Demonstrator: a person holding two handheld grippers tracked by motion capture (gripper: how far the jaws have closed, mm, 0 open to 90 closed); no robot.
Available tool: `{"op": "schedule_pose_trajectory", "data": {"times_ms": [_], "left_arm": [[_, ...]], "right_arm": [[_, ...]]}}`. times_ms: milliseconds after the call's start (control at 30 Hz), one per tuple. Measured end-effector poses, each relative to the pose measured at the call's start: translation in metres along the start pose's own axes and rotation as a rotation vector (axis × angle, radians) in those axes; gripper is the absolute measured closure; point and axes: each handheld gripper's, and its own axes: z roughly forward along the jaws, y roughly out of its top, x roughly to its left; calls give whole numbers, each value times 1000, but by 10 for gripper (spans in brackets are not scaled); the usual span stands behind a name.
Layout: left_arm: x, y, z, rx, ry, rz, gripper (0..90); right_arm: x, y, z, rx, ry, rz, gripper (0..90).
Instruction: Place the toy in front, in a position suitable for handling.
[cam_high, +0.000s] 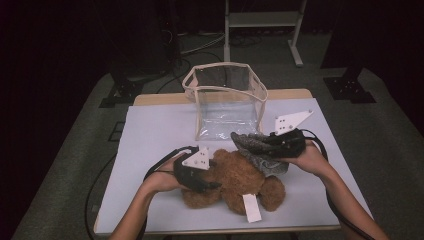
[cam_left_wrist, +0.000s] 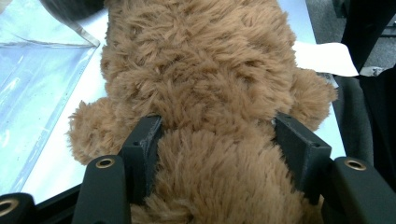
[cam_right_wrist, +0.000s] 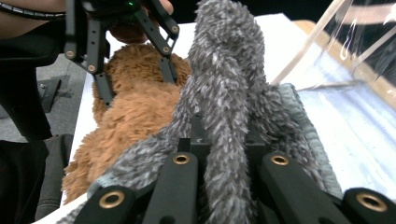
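- Left gripper (cam_left_wrist: 212, 135), lower frame: jaws wide, clamping the brown teddy bear (cam_left_wrist: 205, 79); hold firm.
- Right gripper (cam_right_wrist: 224, 140), lower centre: jaws narrow, pinching the grey fuzzy cloth (cam_right_wrist: 224, 70); lift it clear toward the clear bag (cam_high: 225, 97), upper centre.

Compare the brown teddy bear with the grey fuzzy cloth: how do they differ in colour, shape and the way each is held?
The teddy bear is brown and stuffed, with rounded limbs; the grey fuzzy cloth is mottled grey, limp and flat. The bear lies on the table, gripped around its body by the left gripper; the cloth is pinched in the right gripper and drapes over the bear. Both are soft and furry.
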Motion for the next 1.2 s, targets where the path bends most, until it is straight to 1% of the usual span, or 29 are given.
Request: {"op": "schedule_pose_trajectory", "data": {"times_ms": [67,100,167,200,233,333,367,433,500,567,633,733,800,833,867,900,967,1067,1133,1200], "left_arm": [[1,-1,-1,-2,6,1,390],[2,-1,-2,-4,14,-7,390],[4,-2,-5,-6,31,-18,389],[5,-2,-6,0,36,-19,390],[6,-3,-6,8,47,-16,389],[8,-6,-7,18,37,-20,377],[8,-6,-7,17,30,-22,375],[7,-6,-7,15,23,-28,380],[7,-6,-7,12,20,-32,383],[8,-7,-8,15,19,-28,384],[8,-8,-8,5,17,-36,384],[9,-9,-9,7,17,-45,380],[10,-9,-9,6,22,-45,379],[10,-8,-8,7,22,-45,380],[10,-7,-8,15,22,-44,379],[11,-6,-8,19,26,-43,380],[12,-5,-9,33,35,-42,381],[13,-6,-12,42,42,-48,382],[13,-8,-13,29,42,-59,383],[13,-10,-12,16,36,-64,383]], "right_arm": [[0,-4,3,14,18,28,804],[1,-7,4,25,37,44,805],[8,-14,7,31,69,61,808],[13,-18,8,30,87,60,809],[18,-21,9,27,96,61,809],[36,-26,12,14,101,36,810],[40,-27,12,7,94,27,809],[45,-29,9,-9,63,16,809],[45,-35,3,-36,48,25,808],[44,-44,-3,-61,40,42,808],[44,-55,-10,-78,32,65,808],[44,-72,-19,-78,21,105,807],[44,-80,-21,-49,6,117,806],[43,-82,-22,-61,7,126,806],[42,-80,-22,-70,9,133,805],[42,-76,-22,-90,4,124,805],[41,-66,-21,-120,13,113,804],[41,-55,-15,-123,16,86,804],[40,-56,-12,-120,20,86,804],[41,-63,-11,-116,25,98,805]]}}
